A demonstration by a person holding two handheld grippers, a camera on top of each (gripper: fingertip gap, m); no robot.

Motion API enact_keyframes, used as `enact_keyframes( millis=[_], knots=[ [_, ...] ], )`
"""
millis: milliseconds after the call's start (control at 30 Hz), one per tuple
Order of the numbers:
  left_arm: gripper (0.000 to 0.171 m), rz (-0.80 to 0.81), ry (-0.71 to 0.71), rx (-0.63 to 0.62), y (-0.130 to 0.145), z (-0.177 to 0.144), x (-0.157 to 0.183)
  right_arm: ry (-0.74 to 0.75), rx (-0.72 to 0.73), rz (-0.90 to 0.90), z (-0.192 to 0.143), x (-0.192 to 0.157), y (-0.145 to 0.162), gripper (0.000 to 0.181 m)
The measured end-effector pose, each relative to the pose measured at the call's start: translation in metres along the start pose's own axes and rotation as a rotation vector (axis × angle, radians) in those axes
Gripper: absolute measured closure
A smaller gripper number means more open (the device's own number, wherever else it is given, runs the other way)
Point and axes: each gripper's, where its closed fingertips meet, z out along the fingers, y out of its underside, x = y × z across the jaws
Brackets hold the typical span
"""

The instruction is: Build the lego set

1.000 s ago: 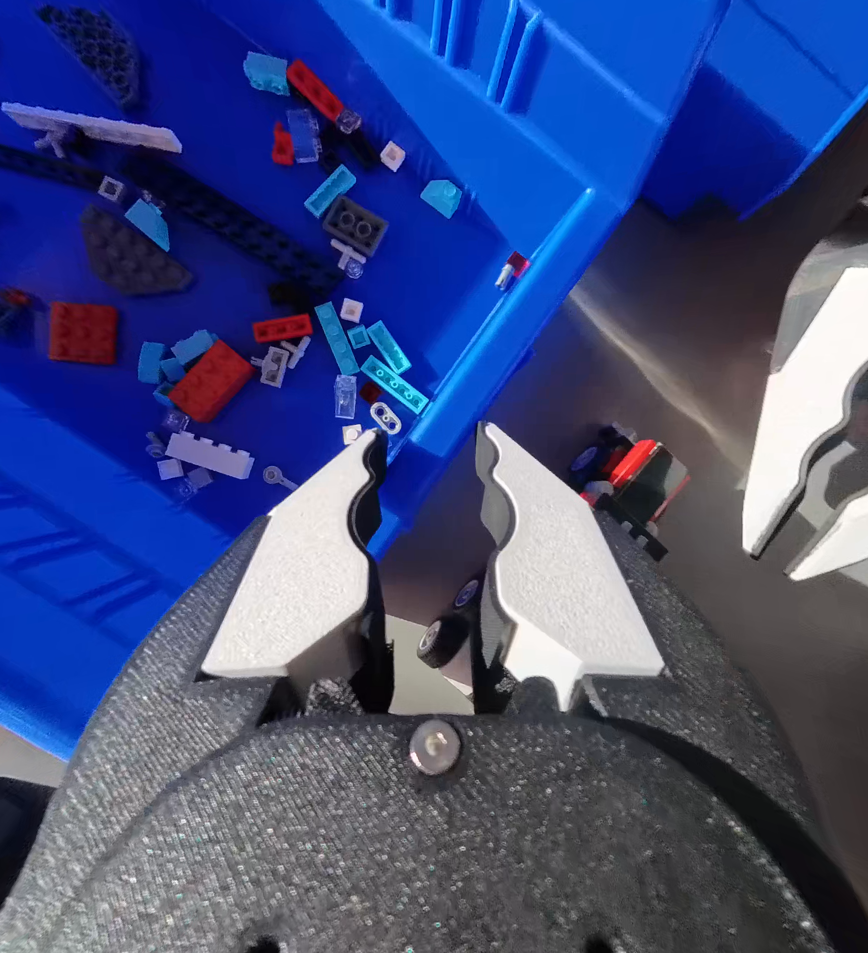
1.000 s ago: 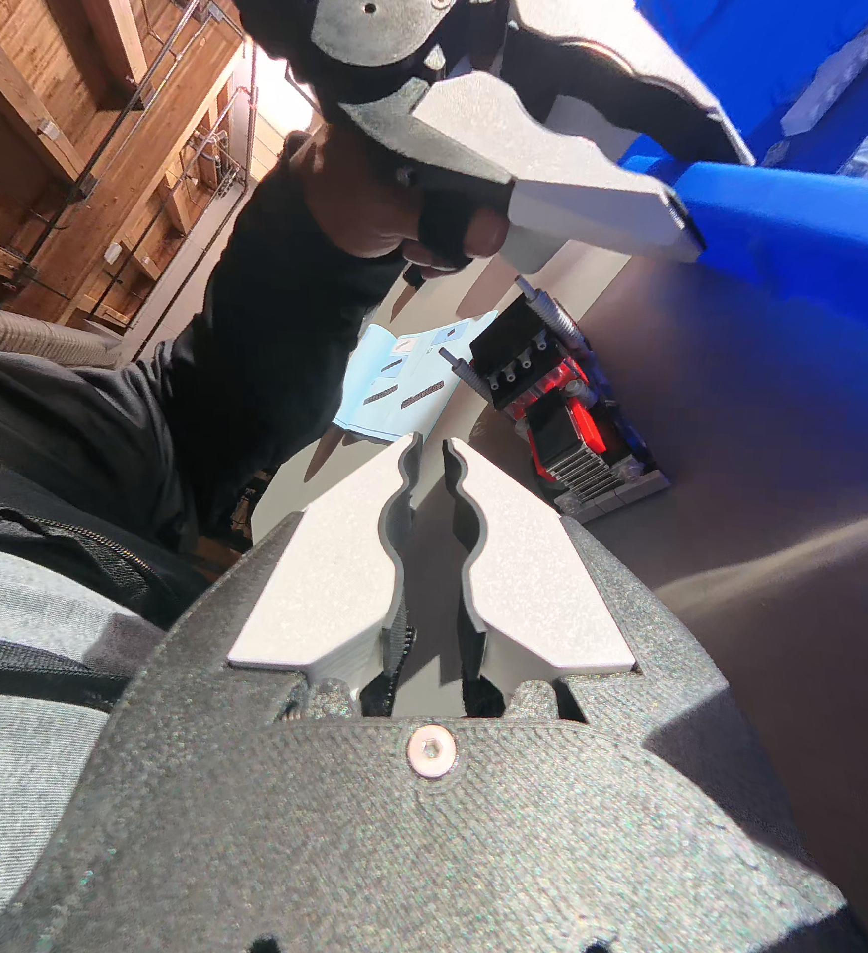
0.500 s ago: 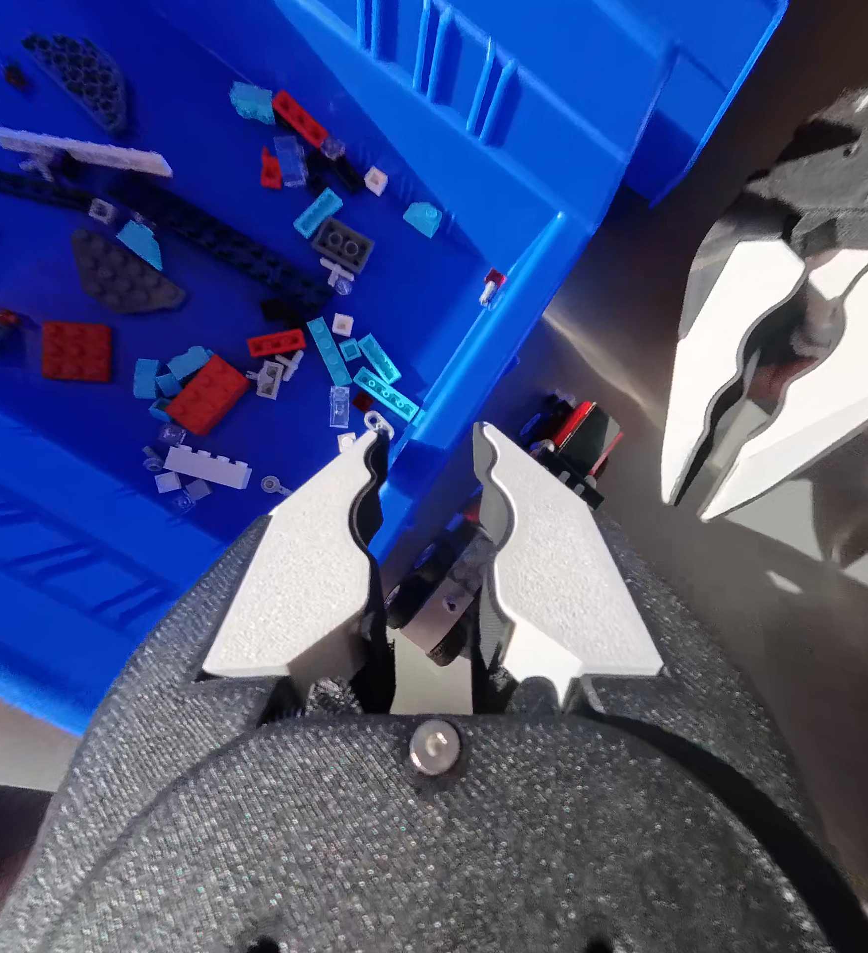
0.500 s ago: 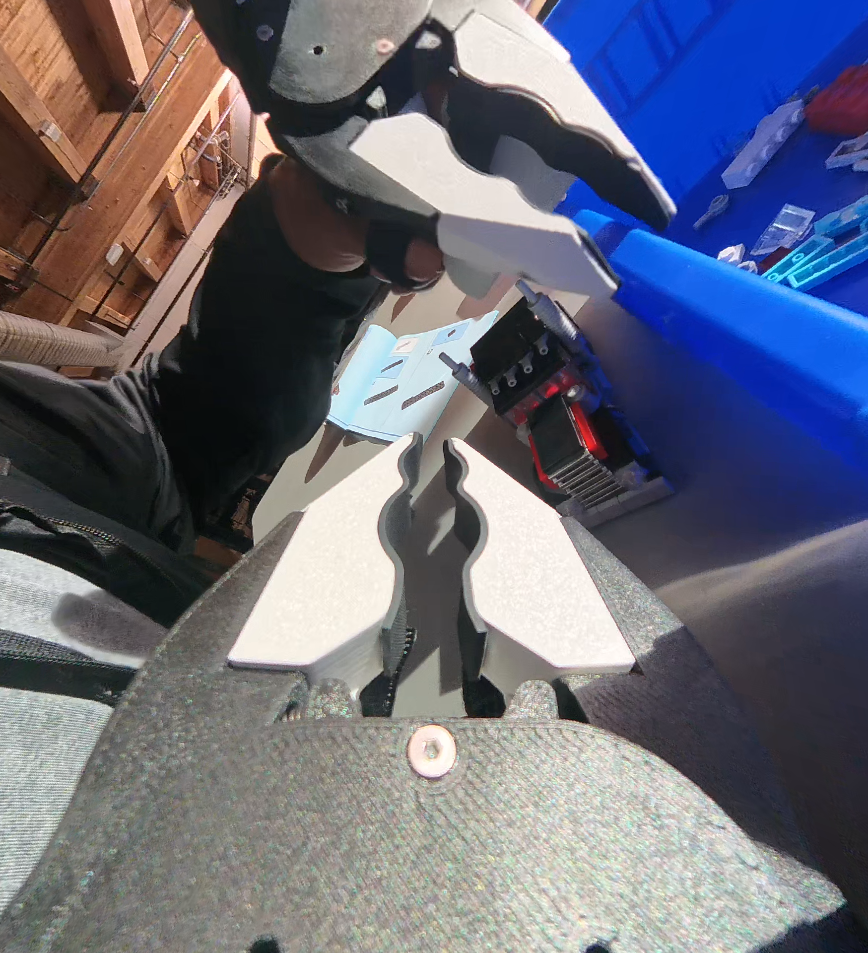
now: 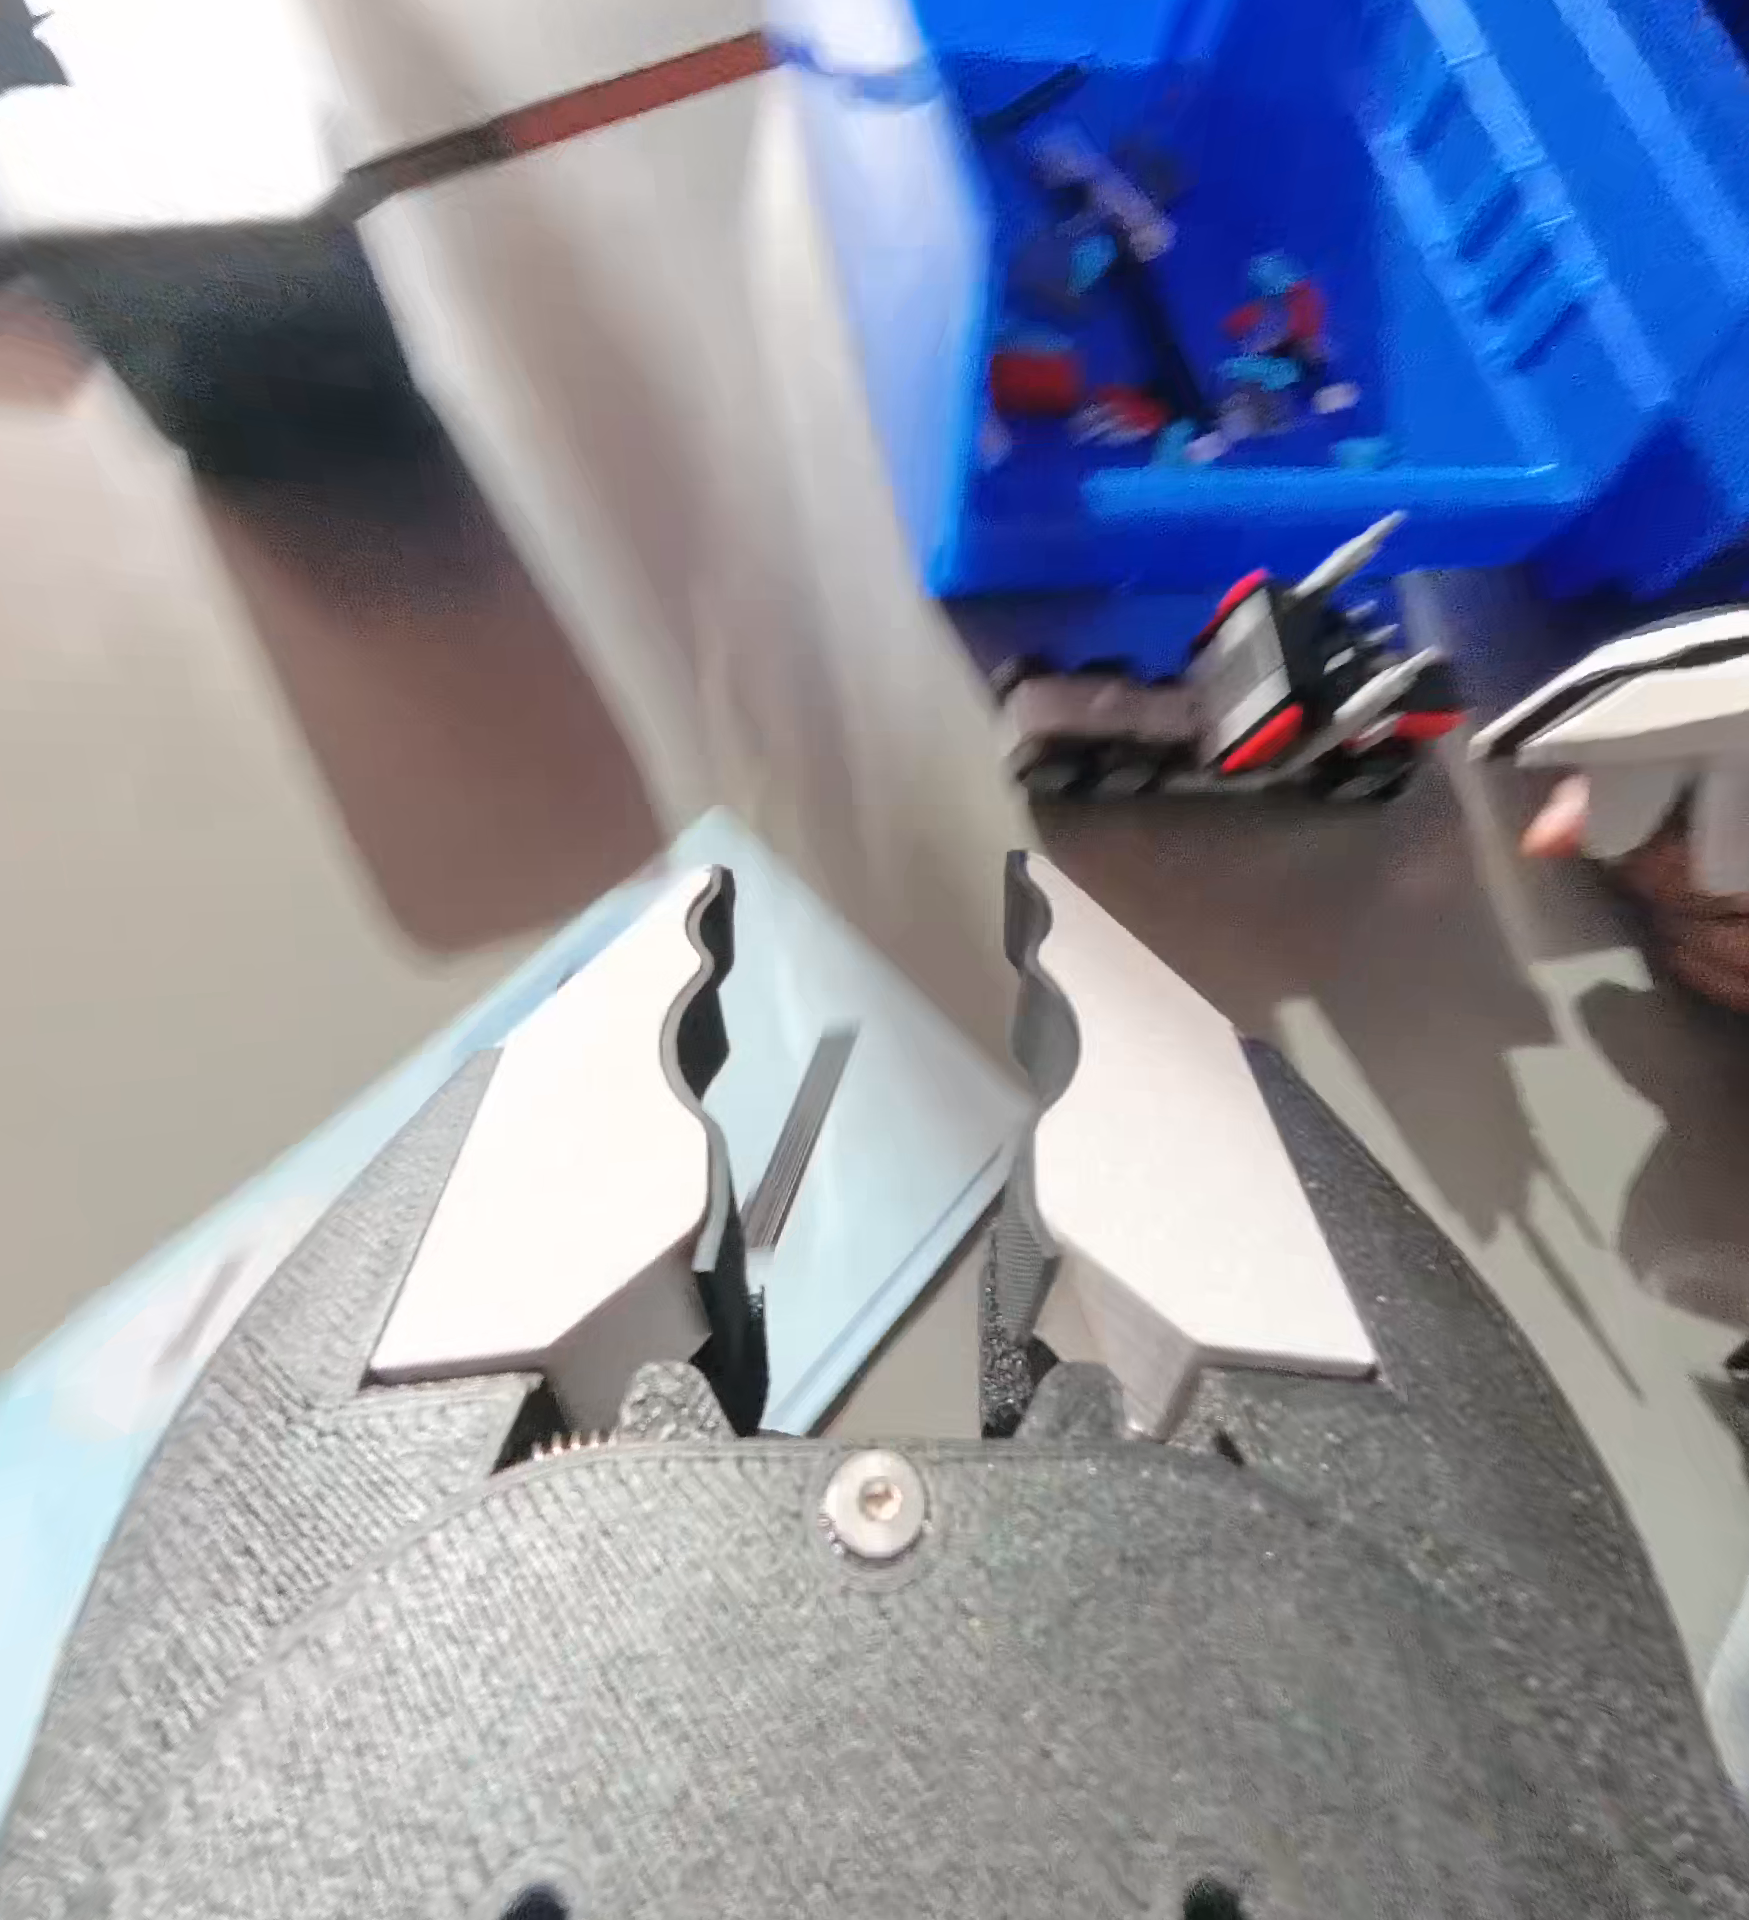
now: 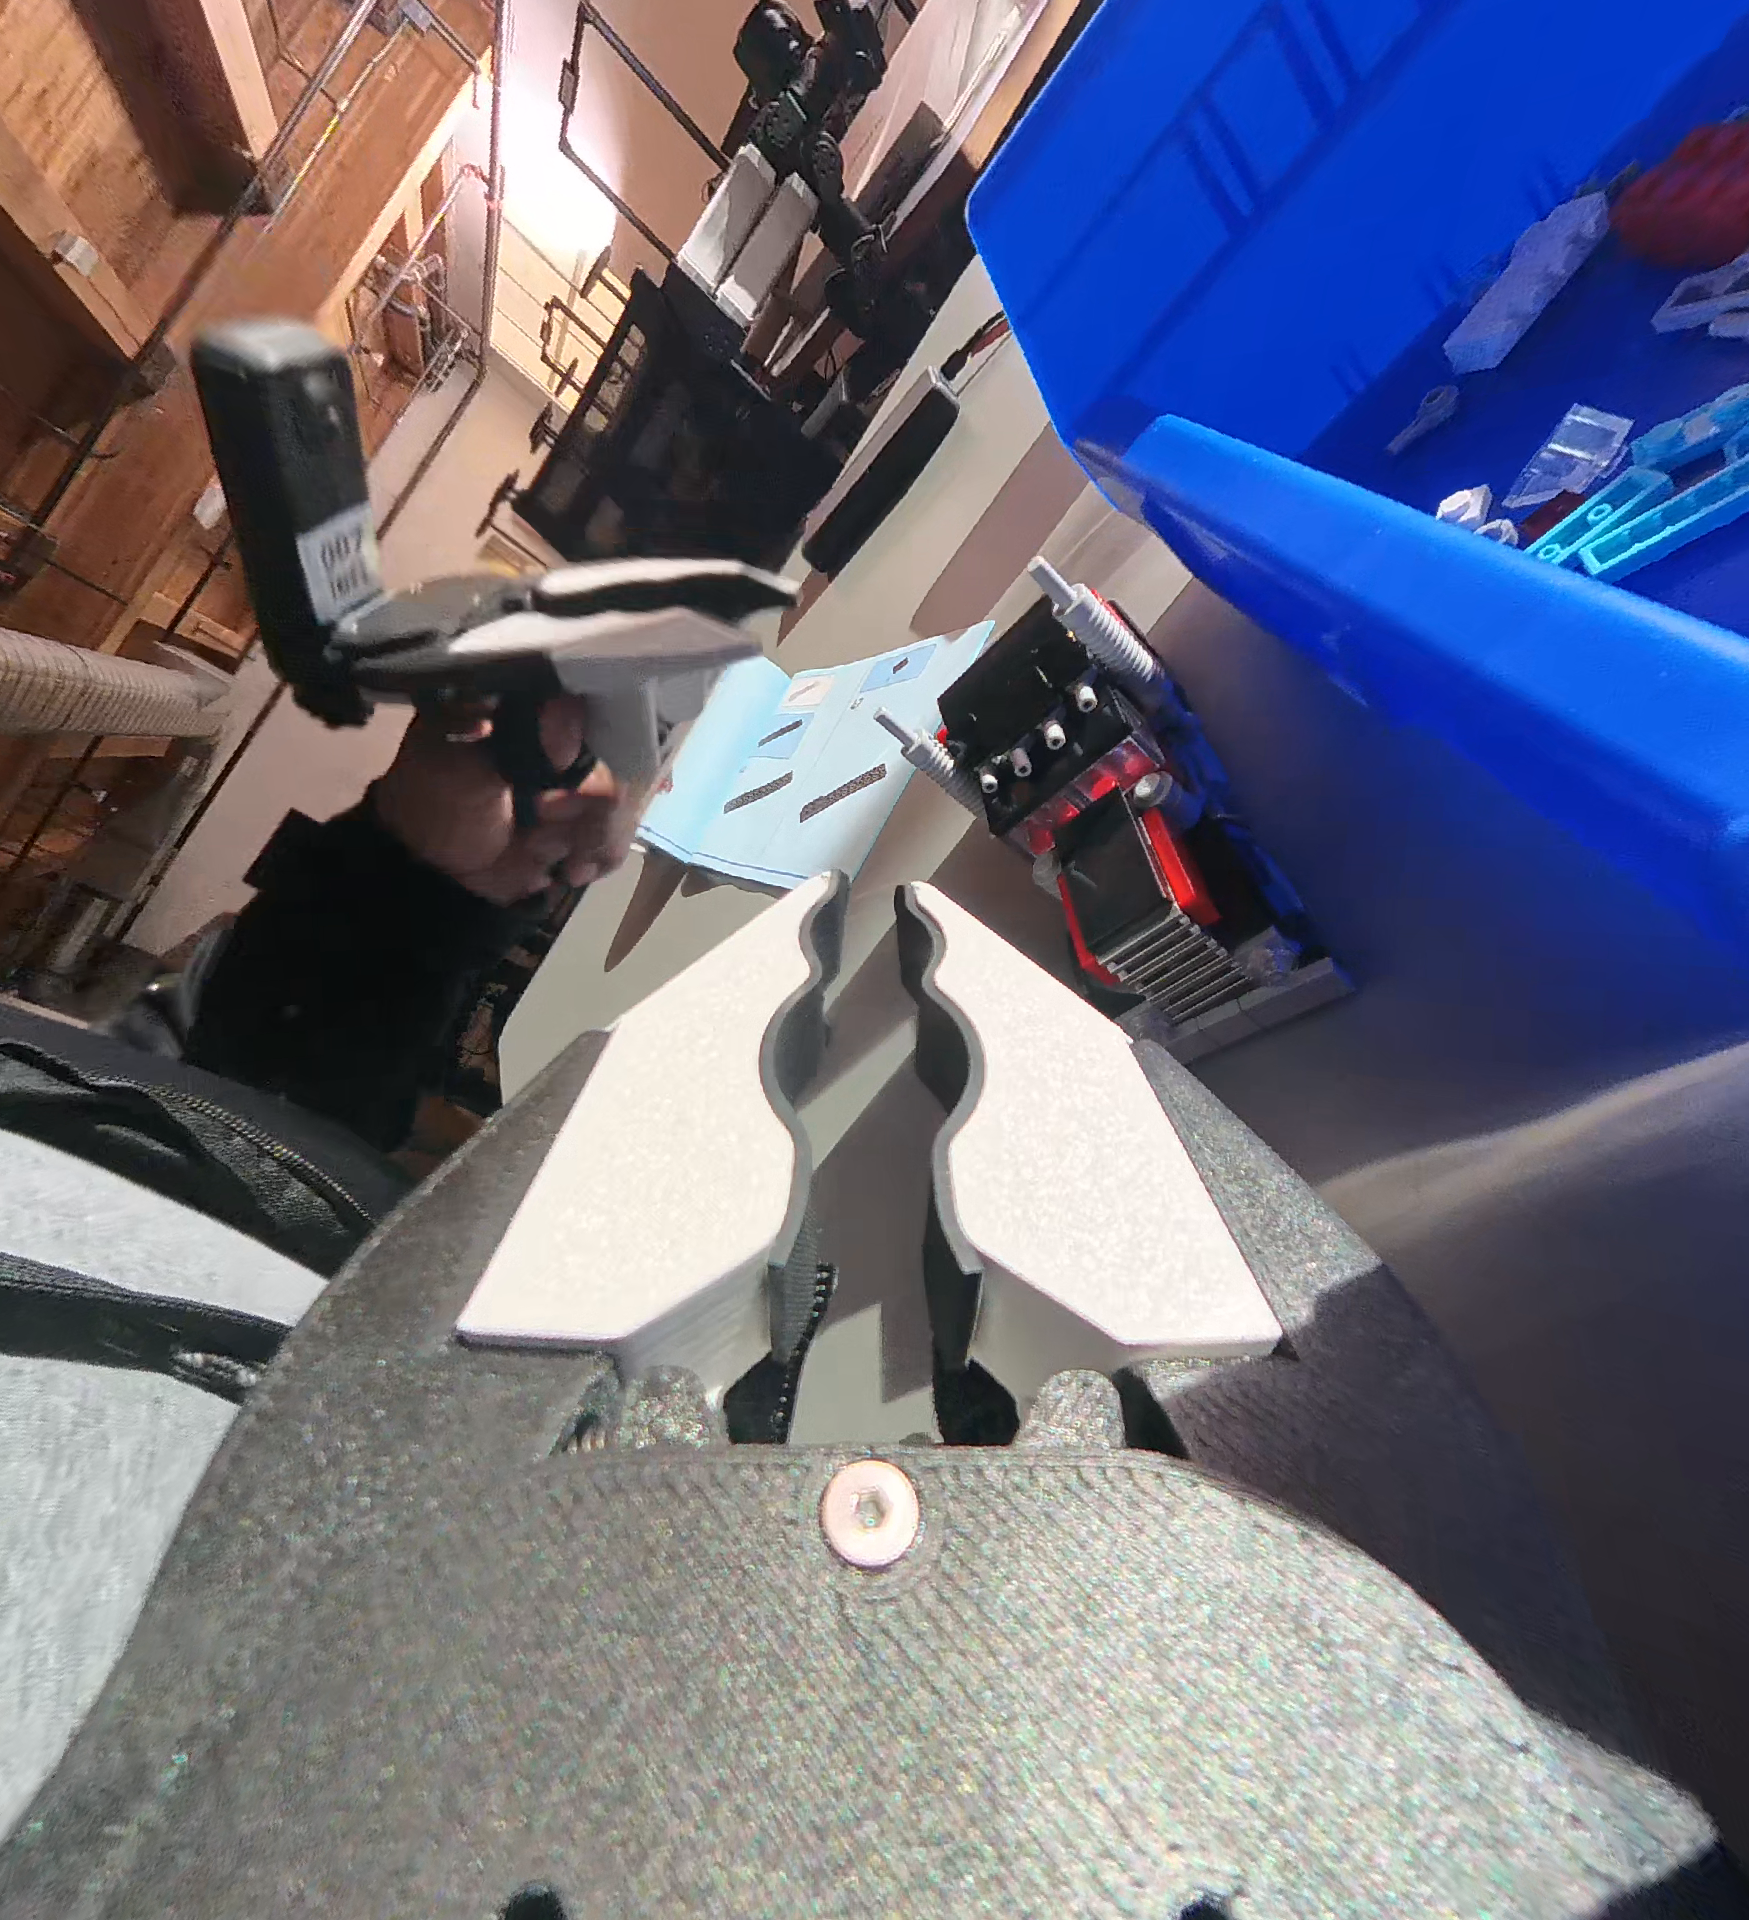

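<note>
Grey table [image 6: 1472, 1195] w/ blue bin [image 6: 1472, 665], lego truck [image 6: 1130, 831] beside it, pale-blue booklet [image 6: 808, 779] nearby.

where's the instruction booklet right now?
The booklet lies open on the table, left of the truck model in the right wrist view; in the left wrist view, under the left gripper.

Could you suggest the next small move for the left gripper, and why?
Probably swing it back toward the blue bin for a brick: the left gripper is open and empty over the instruction booklet, and the truck model looks unfinished.
</note>
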Motion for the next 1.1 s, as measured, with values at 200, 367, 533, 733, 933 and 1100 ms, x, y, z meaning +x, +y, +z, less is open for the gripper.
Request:
enact_keyframes(
  millis=[200, 367, 533, 733, 933, 1100],
  knots=[
    [0.115, -0.188, -0.287, 0.152, 0.073, -0.079, -0.041, 0.028, -0.008, -0.025, 0.002, 0.001, 0.002, 0.171],
    [0.116, -0.149, -0.380, 0.182, 0.118, -0.091, -0.032, 0.037, -0.008, -0.037, 0.002, 0.001, 0.002, 0.171],
    [0.117, -0.083, -0.386, 0.170, 0.115, -0.085, -0.028, 0.037, -0.006, -0.037, 0.002, 0.001, 0.002, 0.171],
    [0.118, -0.091, -0.367, 0.114, 0.121, -0.078, -0.028, 0.028, 0.000, -0.028, 0.001, 0.001, 0.001, 0.171],
    [0.121, -0.103, -0.346, 0.094, 0.123, -0.075, -0.027, 0.018, 0.008, -0.019, 0.000, 0.001, 0.000, 0.171],
    [0.122, -0.094, -0.332, 0.074, 0.125, -0.073, -0.025, 0.019, 0.010, -0.020, 0.000, 0.001, -0.001, 0.171]
  ],
)
